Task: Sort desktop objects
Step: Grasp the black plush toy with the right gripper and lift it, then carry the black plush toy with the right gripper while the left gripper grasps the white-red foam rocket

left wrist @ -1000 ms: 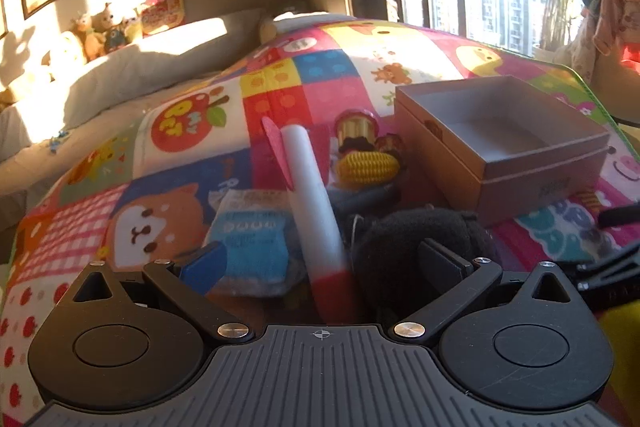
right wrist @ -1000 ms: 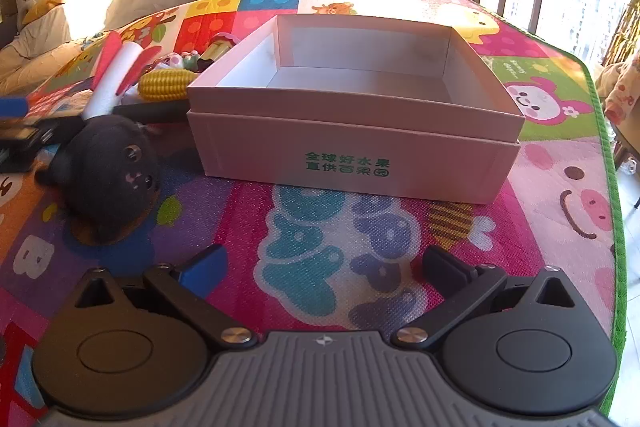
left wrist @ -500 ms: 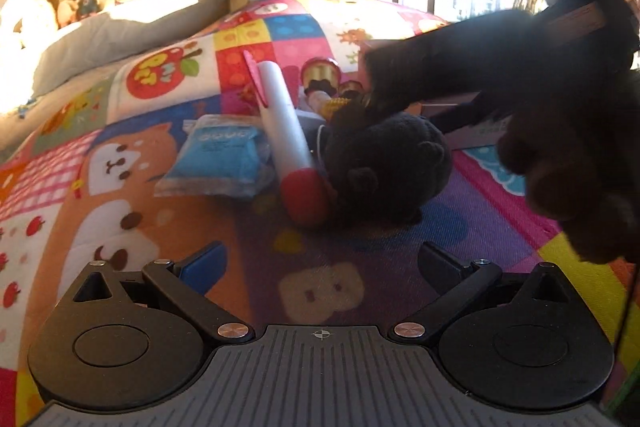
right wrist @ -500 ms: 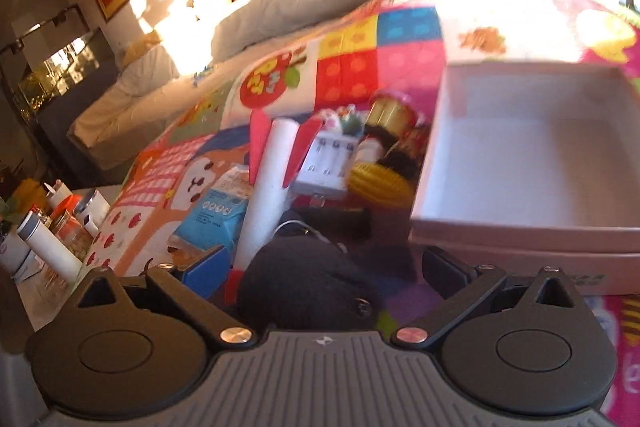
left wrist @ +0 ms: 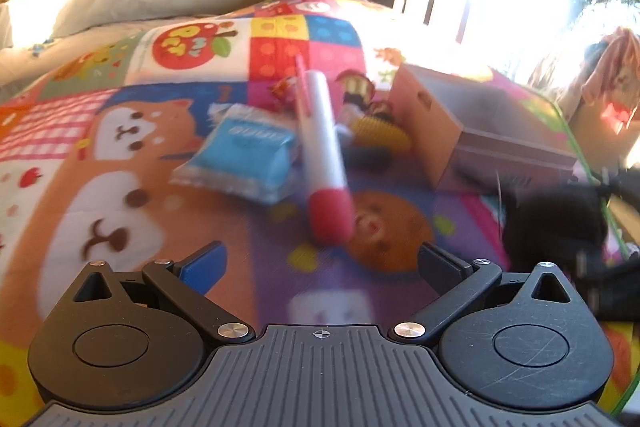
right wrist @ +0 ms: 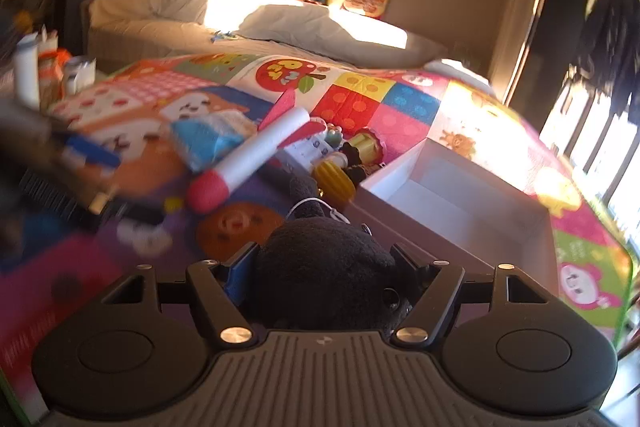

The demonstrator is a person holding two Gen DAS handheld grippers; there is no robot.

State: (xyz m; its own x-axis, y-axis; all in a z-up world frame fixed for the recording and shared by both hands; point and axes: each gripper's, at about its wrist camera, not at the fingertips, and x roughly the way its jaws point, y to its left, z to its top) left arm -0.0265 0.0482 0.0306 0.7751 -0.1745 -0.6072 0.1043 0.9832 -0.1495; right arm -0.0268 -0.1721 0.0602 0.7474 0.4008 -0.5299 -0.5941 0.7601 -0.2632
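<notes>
The right hand-held gripper [right wrist: 322, 273] clamped one black plush toy [right wrist: 320, 279] beside one open box [right wrist: 460, 211]; the left hand-held gripper [left wrist: 320, 265] gaped empty above one foam rocket [left wrist: 324, 147].

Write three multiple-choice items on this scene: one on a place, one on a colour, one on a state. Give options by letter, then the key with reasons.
1. Where does the yellow corn toy lie?
A. inside the box
B. on the mat beside the box
C. on the pillow

2. What colour is the tip of the white foam rocket?
A. red
B. green
C. black

3. What is the right claw doing?
A. standing open over bare mat
B. shut on the black plush toy
C. shut on the blue packet

Key: 1 B, the corn rests on the mat against the outer wall of the open box. 2 A, its rounded end is red. 3 B, the black plush toy is pinched between both fingers, while the blue packet lies on the mat.
</notes>
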